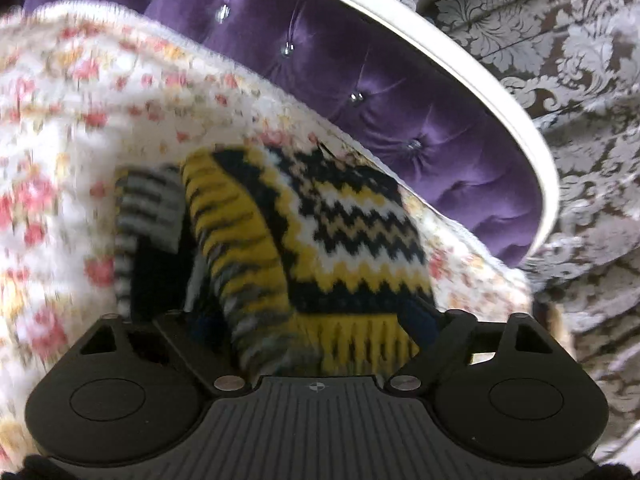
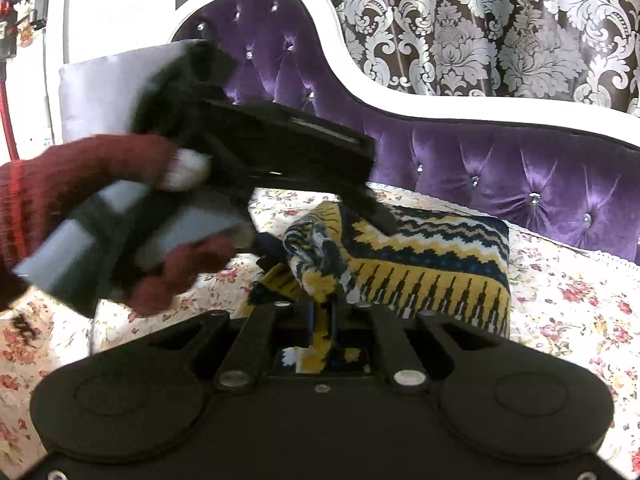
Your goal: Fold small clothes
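A small knitted sweater, with yellow, navy and white zigzag bands, lies partly folded on the floral cover of a purple sofa. My right gripper is shut on a bunched fold of the sweater at its near edge. My left gripper, held by a red-gloved hand, reaches down from the left onto the sweater's top. In the left wrist view the sweater fills the space between the widely spread fingers; the fingertips are hidden by the knit, and a striped sleeve drapes over the middle.
The tufted purple sofa back with its white frame runs behind the sweater. A patterned damask curtain hangs behind that. A grey cushion stands at the sofa's left end.
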The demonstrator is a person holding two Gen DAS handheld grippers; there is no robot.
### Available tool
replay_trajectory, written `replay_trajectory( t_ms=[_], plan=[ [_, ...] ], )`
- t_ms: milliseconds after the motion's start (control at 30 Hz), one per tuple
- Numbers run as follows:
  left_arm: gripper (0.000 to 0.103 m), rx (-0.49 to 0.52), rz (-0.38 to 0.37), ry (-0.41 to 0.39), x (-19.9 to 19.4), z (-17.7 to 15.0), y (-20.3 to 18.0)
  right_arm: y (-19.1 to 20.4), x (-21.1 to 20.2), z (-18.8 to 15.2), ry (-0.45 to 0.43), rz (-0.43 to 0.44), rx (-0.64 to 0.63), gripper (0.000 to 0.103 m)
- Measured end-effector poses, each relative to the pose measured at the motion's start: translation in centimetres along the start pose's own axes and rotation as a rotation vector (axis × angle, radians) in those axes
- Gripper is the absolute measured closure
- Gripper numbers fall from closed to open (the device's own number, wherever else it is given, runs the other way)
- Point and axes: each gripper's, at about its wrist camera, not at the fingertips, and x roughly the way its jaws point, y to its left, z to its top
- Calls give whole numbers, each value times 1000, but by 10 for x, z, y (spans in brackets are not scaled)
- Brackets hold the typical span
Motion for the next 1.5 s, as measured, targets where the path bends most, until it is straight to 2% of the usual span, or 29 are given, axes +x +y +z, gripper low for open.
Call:
replay_trajectory(
  t_ms=[33, 67, 100, 133, 333, 433, 533, 600, 633, 667, 700, 767, 800, 867, 933, 1033, 1100, 1133, 1233, 1300, 1367, 1467, 1500],
  plan=[
    [51, 13, 38, -1, 3, 2, -3, 1, 1, 0, 1, 1, -4, 90],
    [69, 23, 75, 10, 6, 3, -5, 2, 1, -1, 3, 3, -7, 90],
    [75, 36, 103, 25, 9, 4, -6, 3, 2, -2, 4, 5, -8, 90],
    [85, 56, 102, 30, 11, 5, -8, 4, 2, -3, 4, 5, -9, 90],
    [87, 181, 71, -55, -25, 6, -22, 12, -5, 0, -27, 12, -20, 90],
    [87, 223, 79, -67, -38, 6, -19, 25, -6, 3, -41, 37, -48, 90],
    [84, 248, 153, -36, -26, 3, 0, 37, 11, -3, -2, 67, -71, 89],
    [72, 246, 189, 5, -10, 0, 15, 44, 28, -12, 43, 83, -82, 89],
    [56, 244, 201, 2, -4, -2, 23, 47, 39, -17, 84, 89, -89, 88],
    [51, 240, 194, -28, -4, -3, 29, 49, 48, -22, 117, 93, -95, 81],
    [50, 230, 180, -50, -5, -1, 33, 51, 54, -26, 139, 90, -103, 76],
    [35, 198, 190, -90, -11, 3, 40, 53, 53, -30, 125, 90, -126, 73],
    [33, 187, 212, -115, -14, 6, 42, 52, 48, -29, 116, 107, -126, 65],
    [34, 174, 291, -179, -25, 9, 40, 49, 38, -29, 97, 160, -117, 51],
    [34, 178, 342, -242, -41, 8, 36, 46, 25, -29, 78, 176, -125, 50],
    [33, 212, 348, -303, -62, -2, 20, 35, 4, -30, 34, 189, -95, 48],
    [29, 270, 356, -337, -70, -18, 3, 20, -5, -27, 7, 186, -36, 38],
    [24, 305, 351, -346, -72, -29, -4, 13, -9, -27, -5, 178, -9, 36],
    [20, 348, 334, -328, -67, -57, -16, -9, -12, -19, -20, 113, 64, 33],
    [20, 349, 322, -285, -57, -71, -15, -25, -14, -14, -19, 71, 112, 21],
    [20, 332, 321, -257, -47, -81, -11, -41, -13, -9, -16, 47, 147, 19],
    [19, 311, 313, -210, -38, -84, -3, -63, -2, 1, 11, 25, 181, 3],
    [19, 298, 307, -206, -37, -84, -1, -71, 0, 3, 15, 20, 198, 0]
  ],
)
